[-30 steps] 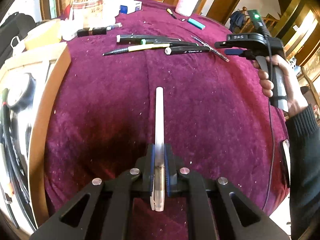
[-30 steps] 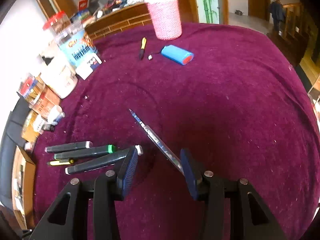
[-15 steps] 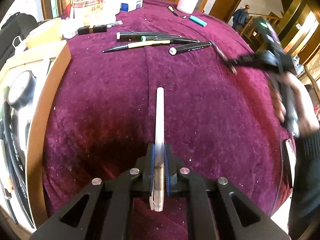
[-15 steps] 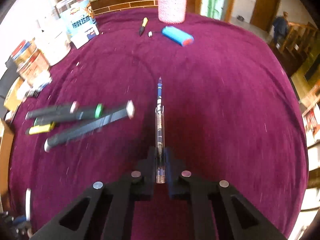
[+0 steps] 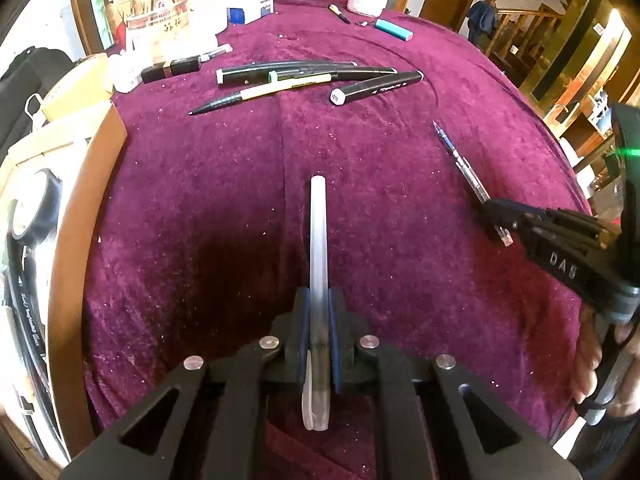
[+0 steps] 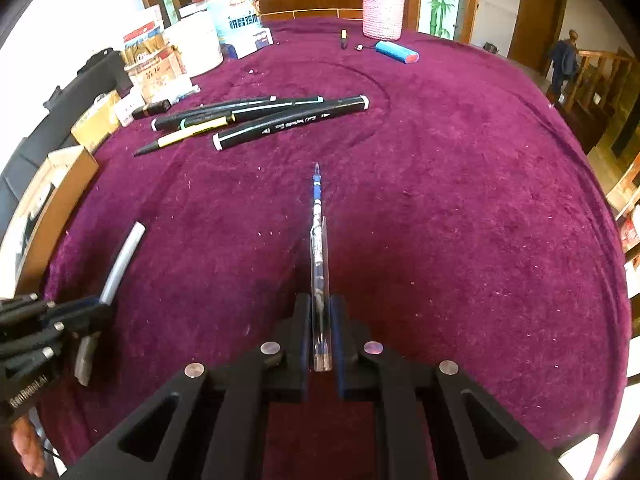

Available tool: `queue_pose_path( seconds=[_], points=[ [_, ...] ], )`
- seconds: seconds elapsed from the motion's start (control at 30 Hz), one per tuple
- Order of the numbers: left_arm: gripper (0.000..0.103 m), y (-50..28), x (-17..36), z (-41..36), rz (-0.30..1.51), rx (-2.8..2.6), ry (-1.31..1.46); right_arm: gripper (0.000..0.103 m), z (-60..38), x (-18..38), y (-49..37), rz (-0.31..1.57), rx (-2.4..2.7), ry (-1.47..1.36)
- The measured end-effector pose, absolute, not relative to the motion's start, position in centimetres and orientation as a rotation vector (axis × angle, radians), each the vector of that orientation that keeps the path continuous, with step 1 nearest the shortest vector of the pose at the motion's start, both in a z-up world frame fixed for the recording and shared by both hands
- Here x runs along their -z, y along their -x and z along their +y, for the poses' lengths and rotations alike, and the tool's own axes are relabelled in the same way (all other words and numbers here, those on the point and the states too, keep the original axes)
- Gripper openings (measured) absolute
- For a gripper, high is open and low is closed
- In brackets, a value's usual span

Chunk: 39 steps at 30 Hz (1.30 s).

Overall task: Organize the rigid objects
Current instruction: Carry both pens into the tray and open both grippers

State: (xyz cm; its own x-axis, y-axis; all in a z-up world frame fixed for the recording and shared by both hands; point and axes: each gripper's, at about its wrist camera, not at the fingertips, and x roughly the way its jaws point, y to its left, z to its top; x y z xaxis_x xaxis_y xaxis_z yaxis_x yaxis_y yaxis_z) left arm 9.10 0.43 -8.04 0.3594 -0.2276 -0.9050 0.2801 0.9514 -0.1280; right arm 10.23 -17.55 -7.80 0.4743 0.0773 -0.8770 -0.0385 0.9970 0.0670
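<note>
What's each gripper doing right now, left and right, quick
Left gripper: closed on the frosted white pen cap.
Right gripper: closed on the clear blue pen.

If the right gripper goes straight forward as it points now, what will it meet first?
Probably bare cloth. The right gripper, shut on the clear pen, points past the markers, which lie to its left. Depth is unclear; the way looks free.

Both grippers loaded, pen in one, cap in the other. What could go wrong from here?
1. The right gripper pinches the clear pen near its back end; the long overhang could pivot or slip.
2. The left gripper holds the white cap similarly; mating them likely demands fine alignment.
</note>
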Motion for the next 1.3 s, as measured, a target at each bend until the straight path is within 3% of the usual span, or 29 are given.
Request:
queue_pose_path(
  seconds=[0.43, 0.7, 1.03, 1.3],
  points=[
    [0.008, -8.6, 8.1, 0.2, 1.115, 0.303, -0.068, 0.009, -16.6, 8.0, -10.4, 1.045, -0.061, 0.012],
    [0.008, -7.0, 5.4, 2.8, 1.062, 0.328, 0.050, 0.009, -14.2, 5.3, -7.7, 0.974, -0.152, -0.056],
    [0.008, -4.4, -0.3, 11.8, 0.987, 0.267, 0.200, 0.010, -5.3, 1.1, -4.5, 0.898, -0.408, -0.115],
    [0.009, -4.1, -0.2, 21.1, 0.985, 0.113, 0.284, 0.010, 4.1, 2.0, -5.2, 0.950, -0.589, -0.062]
  ],
)
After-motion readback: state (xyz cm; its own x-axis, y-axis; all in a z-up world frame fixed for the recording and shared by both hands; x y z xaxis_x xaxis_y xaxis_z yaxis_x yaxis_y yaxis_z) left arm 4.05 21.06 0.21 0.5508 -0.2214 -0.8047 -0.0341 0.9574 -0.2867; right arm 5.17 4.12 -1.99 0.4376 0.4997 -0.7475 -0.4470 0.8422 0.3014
